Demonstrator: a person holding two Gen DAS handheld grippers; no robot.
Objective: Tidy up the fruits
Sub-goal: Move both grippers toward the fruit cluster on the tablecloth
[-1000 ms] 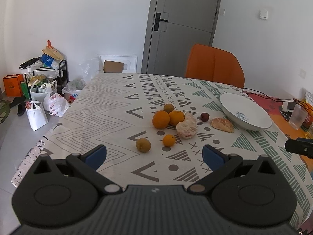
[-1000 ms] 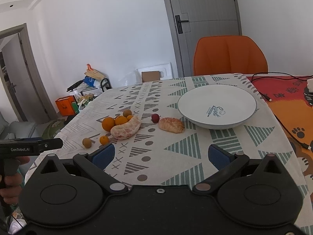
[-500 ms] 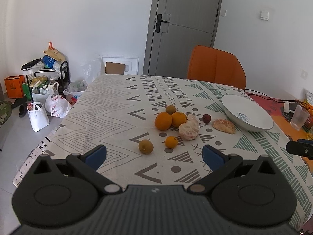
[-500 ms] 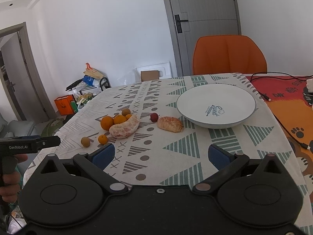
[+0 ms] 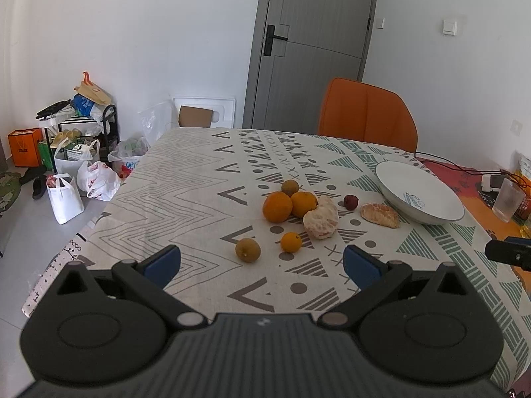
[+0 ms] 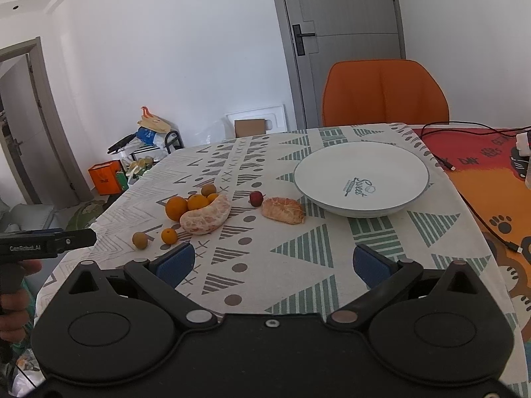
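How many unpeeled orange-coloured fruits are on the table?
3: a large one and a second touching it side by side, plus a small one alone nearer the camera. None seems hidden.

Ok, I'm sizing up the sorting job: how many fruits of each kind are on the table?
Large oranges: 2
Small orange: 1
Brownish round fruits: 2
Small red fruit: 1
Peeled citrus pieces: 2
Total: 8, none yet in the white bowl.
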